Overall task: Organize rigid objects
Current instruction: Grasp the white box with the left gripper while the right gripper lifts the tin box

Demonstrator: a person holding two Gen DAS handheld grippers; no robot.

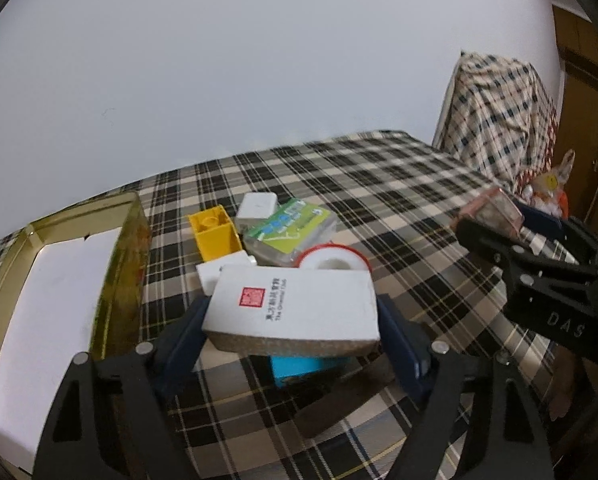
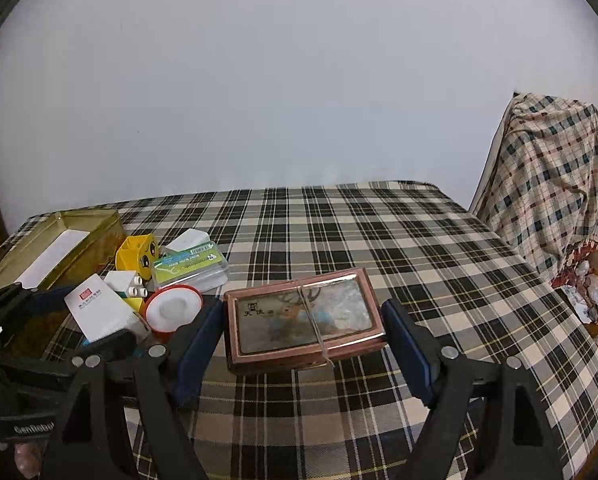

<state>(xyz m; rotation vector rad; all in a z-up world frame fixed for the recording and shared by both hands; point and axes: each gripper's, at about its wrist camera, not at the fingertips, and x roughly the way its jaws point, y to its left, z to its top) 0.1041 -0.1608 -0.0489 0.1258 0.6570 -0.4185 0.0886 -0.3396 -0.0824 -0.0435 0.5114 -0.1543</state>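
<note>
My left gripper (image 1: 295,312) is shut on a white box (image 1: 295,304) with a red stamp, its blue pads pressed on both sides above the pile of small objects. The right wrist view shows that box (image 2: 99,312) at the left, in the left gripper (image 2: 79,320). My right gripper (image 2: 303,320) is shut on a copper-coloured tin (image 2: 303,312) with a deer picture and a band around it. In the left wrist view the tin (image 1: 495,212) hangs off the table at the right, in the right gripper (image 1: 511,220).
An open gold tin (image 1: 127,264) with a white lining stands at the left on the plaid tablecloth (image 2: 379,240). The pile holds a yellow block (image 1: 215,236), a white adapter (image 1: 257,206), a green-labelled clear case (image 1: 291,228), a red-rimmed white roll (image 1: 331,260) and a blue item (image 1: 303,368). A cloth-draped chair (image 2: 551,184) stands at the right.
</note>
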